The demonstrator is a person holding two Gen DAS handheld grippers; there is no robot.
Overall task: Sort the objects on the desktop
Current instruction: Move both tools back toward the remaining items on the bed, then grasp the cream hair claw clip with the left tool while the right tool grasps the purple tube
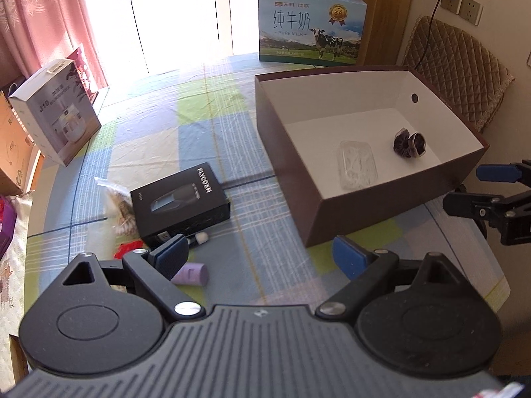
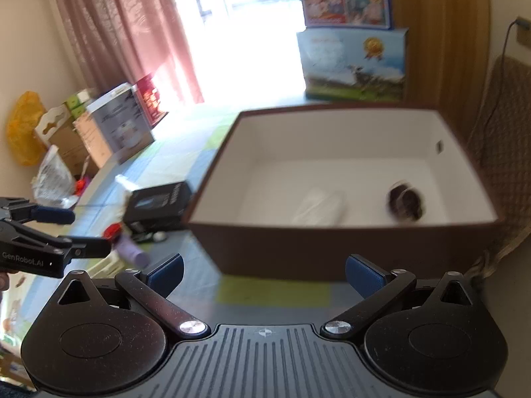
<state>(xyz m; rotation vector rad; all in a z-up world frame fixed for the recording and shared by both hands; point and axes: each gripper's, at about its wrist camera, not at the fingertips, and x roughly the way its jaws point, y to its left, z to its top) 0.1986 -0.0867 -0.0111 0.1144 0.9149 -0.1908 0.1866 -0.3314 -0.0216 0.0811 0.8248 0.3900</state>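
Left wrist view. Sunlit room behind, pink curtain (image 1: 49, 10) at upper left, milk carton box (image 1: 310, 30) at top centre against a wooden panel. Checked cloth of blue, green and cream over the counter (image 1: 186, 126). Right of centre, sitting on the cloth, an open brown box (image 1: 332, 199) with white inside; within it a clear plastic packet (image 1: 357, 165) lying flat and, just right of that, a dark crumpled wrapper (image 1: 409, 143). Left of centre, a black carton (image 1: 181, 199) marked FLYCORN, a clear bag of brownish bits (image 1: 116, 205) touching its left side. Near the lower left, a lilac cylinder (image 1: 190, 274) lying on its side just beside the blue left pad, something red (image 1: 127, 248) partly hidden behind the linkage. White appliance box (image 1: 56, 122) standing at far left. Left tongs (image 1: 262, 257) spread wide, nothing between the pads. Right tongs (image 1: 471, 185) poking in from the right edge, likewise spread and empty.

Right wrist view, blurred. Same brown box (image 2: 298, 248) filling the middle, dark wrapper (image 2: 406, 204) and pale packet (image 2: 320, 207) inside. Black carton (image 2: 159, 202) left of the box, lilac cylinder (image 2: 132, 252) below it. Right tongs (image 2: 265, 272) wide apart, empty, low before the box's near wall. Left tongs (image 2: 71, 232) at the left edge, parted.
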